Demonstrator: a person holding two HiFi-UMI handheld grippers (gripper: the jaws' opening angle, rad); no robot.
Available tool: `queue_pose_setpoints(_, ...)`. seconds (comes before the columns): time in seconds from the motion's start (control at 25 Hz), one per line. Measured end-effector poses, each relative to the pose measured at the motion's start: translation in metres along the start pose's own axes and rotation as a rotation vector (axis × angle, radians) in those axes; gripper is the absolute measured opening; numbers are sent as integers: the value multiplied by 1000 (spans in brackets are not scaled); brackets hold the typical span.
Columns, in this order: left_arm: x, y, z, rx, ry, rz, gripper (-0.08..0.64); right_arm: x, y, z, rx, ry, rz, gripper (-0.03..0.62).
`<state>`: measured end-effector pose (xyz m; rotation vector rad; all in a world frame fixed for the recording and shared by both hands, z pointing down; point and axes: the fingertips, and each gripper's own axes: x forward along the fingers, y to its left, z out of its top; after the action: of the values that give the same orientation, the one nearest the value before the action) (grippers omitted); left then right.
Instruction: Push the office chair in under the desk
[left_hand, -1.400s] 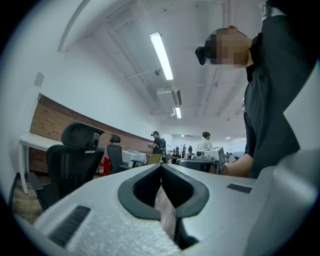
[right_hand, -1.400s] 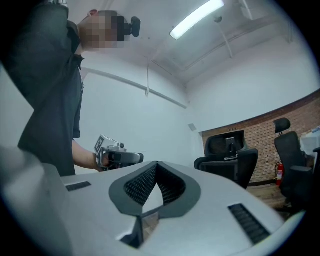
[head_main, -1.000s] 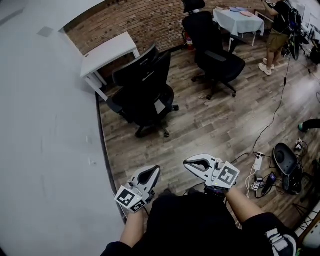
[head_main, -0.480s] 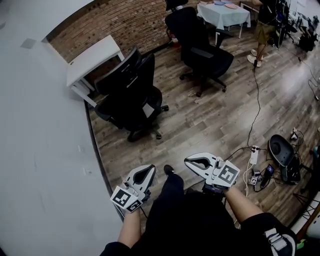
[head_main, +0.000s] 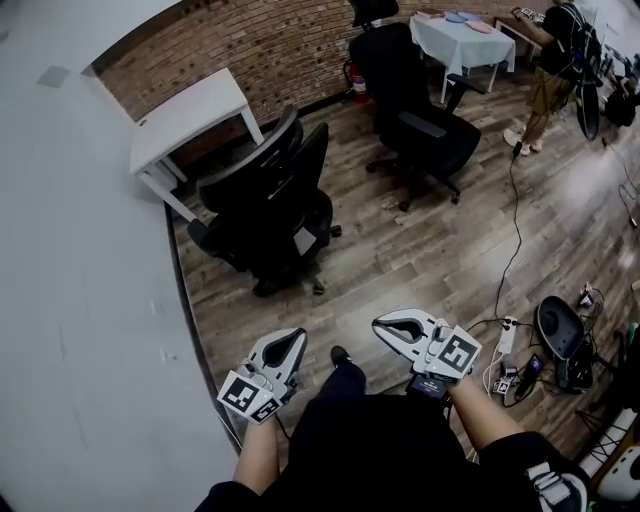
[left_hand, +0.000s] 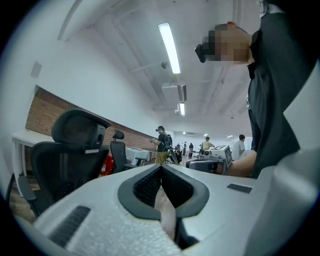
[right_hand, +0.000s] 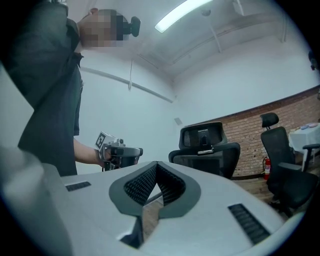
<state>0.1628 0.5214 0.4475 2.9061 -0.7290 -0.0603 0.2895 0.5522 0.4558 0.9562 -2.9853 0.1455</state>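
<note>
My left gripper (head_main: 296, 340), right gripper (head_main: 382, 324) closed, empty. Office chair (head_main: 268, 200) skewed to desk (head_main: 190, 112): off-centre push likely spins it.

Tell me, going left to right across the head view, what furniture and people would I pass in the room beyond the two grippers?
white desk → office chair beside it → second black chair → cloth-covered table → standing person
</note>
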Motion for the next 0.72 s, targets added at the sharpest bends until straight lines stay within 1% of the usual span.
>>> queue_pose_setpoints(0.28,13,96,27,23,18,40,15,84,-66,25,1,-7,15,6)
queue_pose_setpoints(0.52,14,178,50,69,2,94,15,148,-112,37,-19,20,22,6)
queue_pose_setpoints(0.64,13,210,55,71,-14,111,15,173,-129,42,-37,30,22,6)
queue_pose_setpoints(0.72,13,224,58,71,-25,120,15,183,-139,44,-44,36,19,6)
